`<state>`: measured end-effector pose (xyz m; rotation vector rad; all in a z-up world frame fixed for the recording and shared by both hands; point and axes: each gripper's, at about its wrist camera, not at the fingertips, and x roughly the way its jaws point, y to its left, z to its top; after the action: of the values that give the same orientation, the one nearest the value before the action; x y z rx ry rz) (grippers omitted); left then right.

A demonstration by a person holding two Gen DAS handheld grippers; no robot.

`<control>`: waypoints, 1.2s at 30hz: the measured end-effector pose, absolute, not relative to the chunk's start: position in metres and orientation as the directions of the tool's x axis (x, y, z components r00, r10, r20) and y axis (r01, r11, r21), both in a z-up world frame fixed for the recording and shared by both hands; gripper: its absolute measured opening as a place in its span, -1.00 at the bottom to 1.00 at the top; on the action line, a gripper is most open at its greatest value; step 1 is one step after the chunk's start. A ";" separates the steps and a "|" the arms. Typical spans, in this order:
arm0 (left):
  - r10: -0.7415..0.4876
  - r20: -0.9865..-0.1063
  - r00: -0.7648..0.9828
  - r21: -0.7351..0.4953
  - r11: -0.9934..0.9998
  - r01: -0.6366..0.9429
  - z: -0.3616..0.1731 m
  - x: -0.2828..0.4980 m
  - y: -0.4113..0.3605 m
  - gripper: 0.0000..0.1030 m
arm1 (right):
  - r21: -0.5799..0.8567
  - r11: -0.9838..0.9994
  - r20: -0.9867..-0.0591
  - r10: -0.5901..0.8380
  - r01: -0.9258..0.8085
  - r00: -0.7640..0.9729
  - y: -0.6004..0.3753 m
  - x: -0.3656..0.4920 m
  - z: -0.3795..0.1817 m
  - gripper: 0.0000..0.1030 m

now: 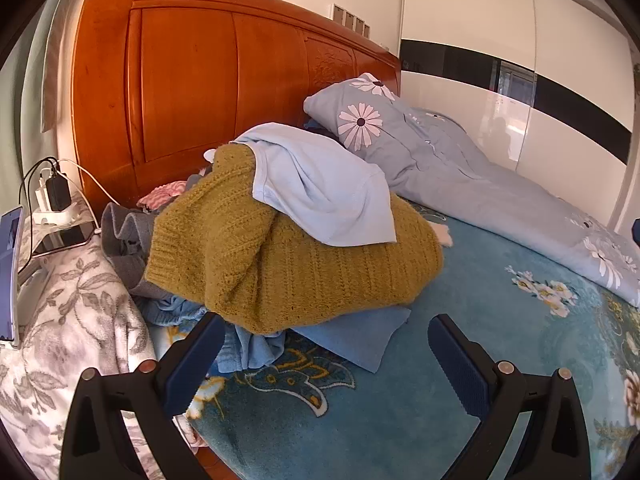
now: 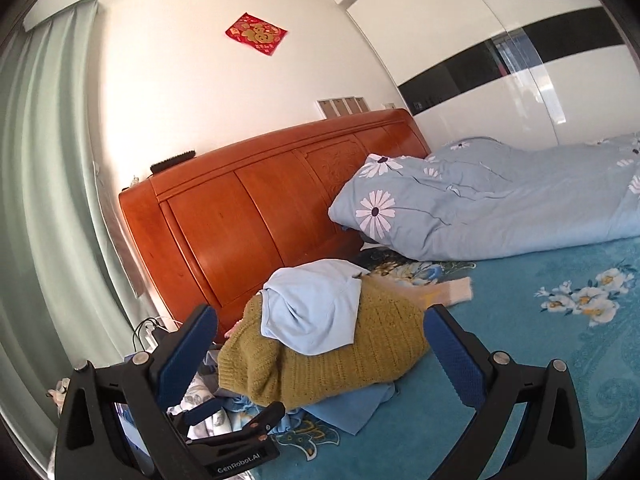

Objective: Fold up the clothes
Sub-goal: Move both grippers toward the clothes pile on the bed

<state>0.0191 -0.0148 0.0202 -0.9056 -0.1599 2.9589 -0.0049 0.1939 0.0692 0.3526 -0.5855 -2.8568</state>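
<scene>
A heap of clothes lies on the bed by the headboard. On top is a light blue garment (image 1: 320, 184), also in the right wrist view (image 2: 316, 308). Under it lies a mustard knitted sweater (image 1: 288, 264), also in the right wrist view (image 2: 340, 364). Blue clothes (image 1: 348, 336) stick out below. My left gripper (image 1: 326, 344) is open and empty, just in front of the heap. It shows low in the right wrist view (image 2: 240, 412). My right gripper (image 2: 320, 332) is open and empty, above the heap.
The teal flowered bedspread (image 1: 480, 360) spreads to the right. A folded grey-blue daisy duvet (image 1: 460, 160) lies at the back. The orange wooden headboard (image 1: 192, 88) stands behind. A flowered grey blanket (image 1: 80, 320), a phone (image 1: 8, 272) and chargers (image 1: 56, 192) are at the left.
</scene>
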 end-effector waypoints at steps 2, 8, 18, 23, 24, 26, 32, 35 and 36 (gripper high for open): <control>0.083 -0.552 -0.829 -0.128 -0.992 -0.014 0.020 0.020 -0.016 1.00 | 0.391 -0.913 -0.218 -0.213 0.115 -0.952 0.195 -0.007 0.068 1.00; 0.120 -0.543 -0.831 -0.180 -0.983 -0.025 0.021 0.020 -0.021 1.00 | 0.308 -0.948 -0.289 -0.177 0.084 -0.941 0.189 -0.017 0.051 1.00; 0.141 -0.538 -0.831 -0.221 -0.975 -0.022 0.018 0.018 -0.030 1.00 | 0.321 -0.919 -0.312 -0.331 0.229 -0.890 0.185 -0.017 0.035 1.00; 0.144 -0.535 -0.832 -0.210 -0.977 -0.034 0.016 0.015 -0.030 1.00 | 0.298 -0.934 -0.376 -0.304 0.197 -0.875 0.179 -0.024 0.031 1.00; 0.145 -0.535 -0.833 -0.210 -0.977 -0.036 0.016 0.014 -0.030 1.00 | 0.301 -0.935 -0.393 -0.302 0.189 -0.868 0.179 -0.026 0.028 1.00; 0.153 -0.535 -0.831 -0.219 -0.975 -0.039 0.014 0.012 -0.031 1.00 | 0.325 -0.925 -0.408 -0.323 0.195 -0.854 0.181 -0.029 0.022 1.00; 0.170 -0.549 -0.818 -0.250 -0.968 -0.033 0.005 0.003 -0.033 1.00 | 0.317 -0.931 -0.436 -0.310 0.178 -0.845 0.185 -0.026 0.010 1.00; 0.172 -0.564 -0.807 -0.253 -0.967 -0.029 0.000 -0.004 -0.033 1.00 | 0.324 -0.930 -0.436 -0.310 0.174 -0.845 0.187 -0.024 0.008 1.00; 0.172 -0.564 -0.808 -0.256 -0.966 -0.027 -0.002 -0.005 -0.033 1.00 | 0.322 -0.932 -0.437 -0.304 0.168 -0.847 0.188 -0.024 0.007 1.00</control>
<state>-0.0052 -0.0335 -0.0017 -0.9288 -0.3607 2.8677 -0.0237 0.1884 0.0069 0.7220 -0.3994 -2.7727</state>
